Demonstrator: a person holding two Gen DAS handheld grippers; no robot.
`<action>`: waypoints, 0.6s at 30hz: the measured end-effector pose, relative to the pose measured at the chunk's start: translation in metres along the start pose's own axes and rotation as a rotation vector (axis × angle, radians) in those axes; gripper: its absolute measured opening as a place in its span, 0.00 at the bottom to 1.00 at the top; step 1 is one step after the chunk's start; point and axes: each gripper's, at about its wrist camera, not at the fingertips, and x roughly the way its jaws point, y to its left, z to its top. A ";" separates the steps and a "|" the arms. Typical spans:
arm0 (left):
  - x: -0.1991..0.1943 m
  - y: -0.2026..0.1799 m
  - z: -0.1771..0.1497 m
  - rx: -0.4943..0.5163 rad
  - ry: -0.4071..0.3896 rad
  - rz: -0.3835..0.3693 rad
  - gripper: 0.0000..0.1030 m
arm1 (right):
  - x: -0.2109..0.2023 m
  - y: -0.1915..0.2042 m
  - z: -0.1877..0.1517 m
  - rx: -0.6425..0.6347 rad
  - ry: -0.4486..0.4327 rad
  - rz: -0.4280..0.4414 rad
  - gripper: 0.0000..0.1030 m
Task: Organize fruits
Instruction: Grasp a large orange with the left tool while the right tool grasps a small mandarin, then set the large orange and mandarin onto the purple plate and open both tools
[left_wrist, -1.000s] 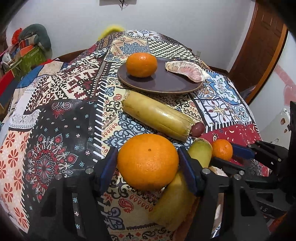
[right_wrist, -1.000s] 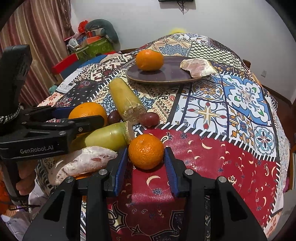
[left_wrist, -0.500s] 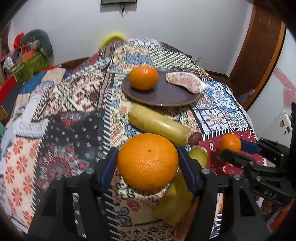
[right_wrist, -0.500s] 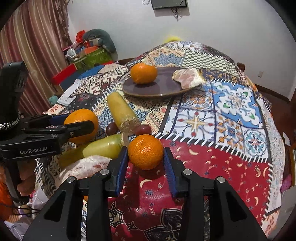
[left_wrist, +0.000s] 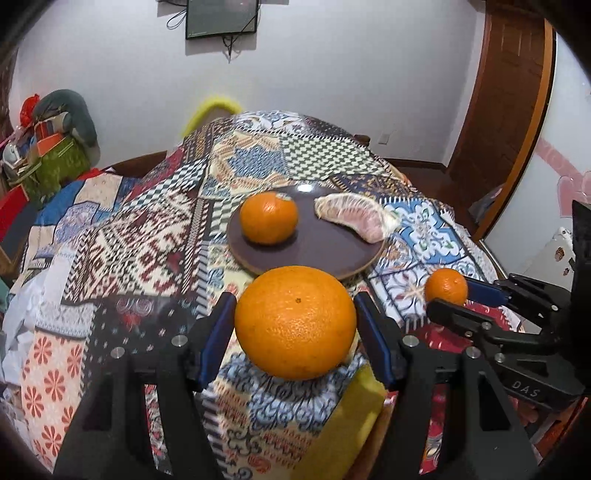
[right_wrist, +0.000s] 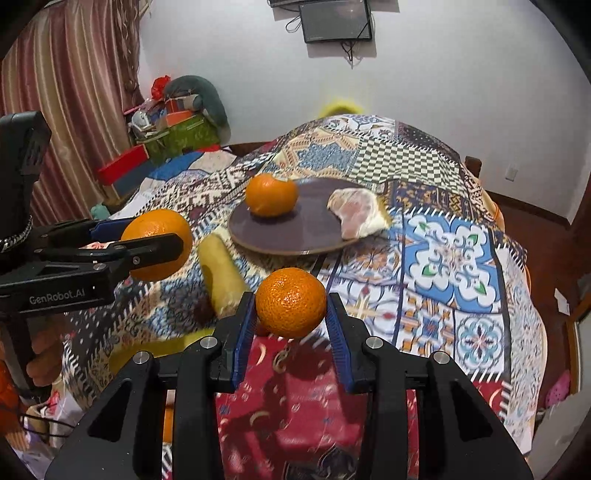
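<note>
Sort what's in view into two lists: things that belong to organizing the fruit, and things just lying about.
Part of the job:
- large orange in left gripper
- small orange in right gripper
- plate, with an orange and pomelo segment on it
- yellow-green stalk piece on the cloth

Lying about:
- wall screen
- clutter pile
- curtain

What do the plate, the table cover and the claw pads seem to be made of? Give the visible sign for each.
Plate: probably glazed ceramic or stoneware; dark brown, glossy highlight at its far rim.
Table cover: printed woven cloth, matte, draping over the edges.
Pads of the right claw: likely blue ribbed rubber or soft plastic.
</note>
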 end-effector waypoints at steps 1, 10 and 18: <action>0.002 -0.002 0.003 0.005 -0.004 -0.002 0.63 | 0.002 -0.003 0.003 0.005 -0.004 0.000 0.34; 0.024 -0.004 0.035 0.014 -0.016 -0.020 0.63 | 0.014 -0.011 0.030 -0.021 -0.042 -0.025 0.34; 0.058 0.005 0.052 -0.009 0.047 -0.051 0.63 | 0.036 -0.019 0.048 -0.048 -0.019 -0.011 0.34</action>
